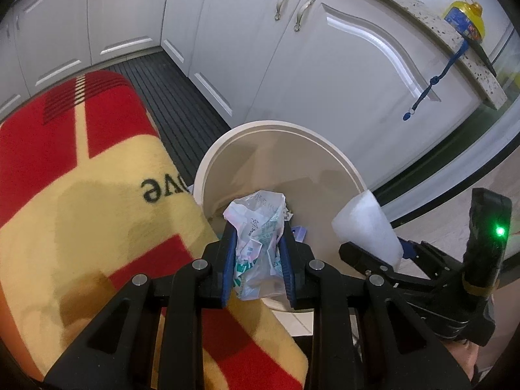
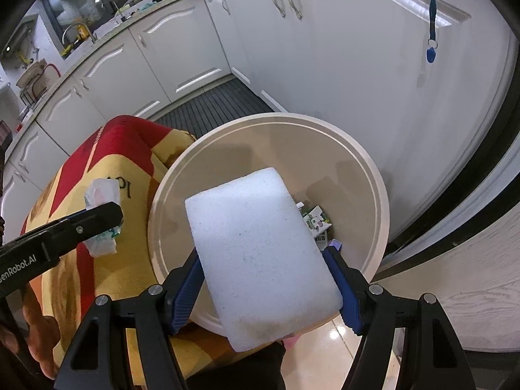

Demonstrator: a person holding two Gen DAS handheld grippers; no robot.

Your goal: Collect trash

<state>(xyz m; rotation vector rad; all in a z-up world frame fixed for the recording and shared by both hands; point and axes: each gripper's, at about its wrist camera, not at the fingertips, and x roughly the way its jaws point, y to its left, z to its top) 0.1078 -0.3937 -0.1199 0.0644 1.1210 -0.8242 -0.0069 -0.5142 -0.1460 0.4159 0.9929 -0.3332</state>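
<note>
A round beige trash bin (image 1: 328, 149) (image 2: 373, 175) stands on the floor against white cabinets, with some packaging at its bottom (image 2: 317, 222). My left gripper (image 1: 258, 237) is shut on a crumpled plastic wrapper (image 1: 256, 227) with green print, held over the bin's near rim. The same wrapper (image 2: 102, 214) shows in the right wrist view, off to the bin's left. My right gripper (image 2: 265, 269) is shut on a white foam block (image 2: 260, 253) (image 1: 367, 227), which hangs tilted above the bin's opening.
A red and yellow rug (image 1: 81, 195) (image 2: 97, 169) lies left of the bin. White cabinet doors (image 1: 341, 65) rise right behind it, with a blue lanyard (image 1: 432, 81) hanging from the counter edge. A dark ribbed mat (image 1: 175, 104) covers the floor farther back.
</note>
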